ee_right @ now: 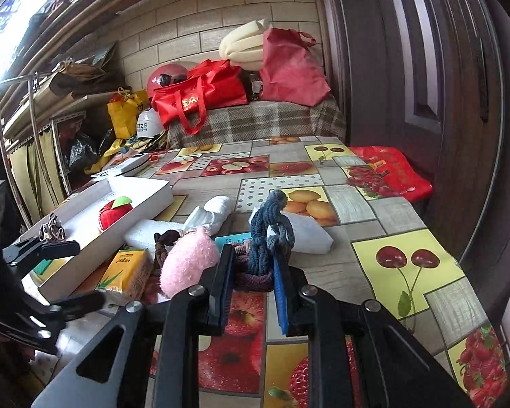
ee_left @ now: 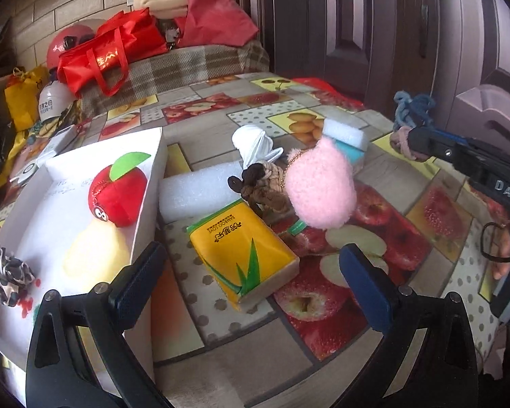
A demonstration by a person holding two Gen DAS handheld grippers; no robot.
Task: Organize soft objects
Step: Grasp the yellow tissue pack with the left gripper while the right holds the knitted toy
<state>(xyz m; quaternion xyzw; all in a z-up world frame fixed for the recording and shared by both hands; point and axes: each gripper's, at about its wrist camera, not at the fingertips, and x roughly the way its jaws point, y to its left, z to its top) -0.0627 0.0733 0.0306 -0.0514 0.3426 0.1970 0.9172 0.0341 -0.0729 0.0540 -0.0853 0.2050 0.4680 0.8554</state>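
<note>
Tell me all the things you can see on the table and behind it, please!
white box: 1, white, left side of table
apple plush: 1, red with green leaf, in the box
patterned scrunchie: 1, black and white, in the box
tissue pack: 1, yellow, on table beside the box
foam block: 1, white, behind tissue pack
pink plush: 1, pink, table middle
brown scrunchie: 1, brown, left of pink plush
white cloth: 1, white, behind brown scrunchie
blue knitted piece: 1, grey-blue, in right gripper
red bags: 2, red, on checked bench behind
left gripper: 1, black, open, above tissue pack
right gripper: 1, black, shut on knitted piece
</note>
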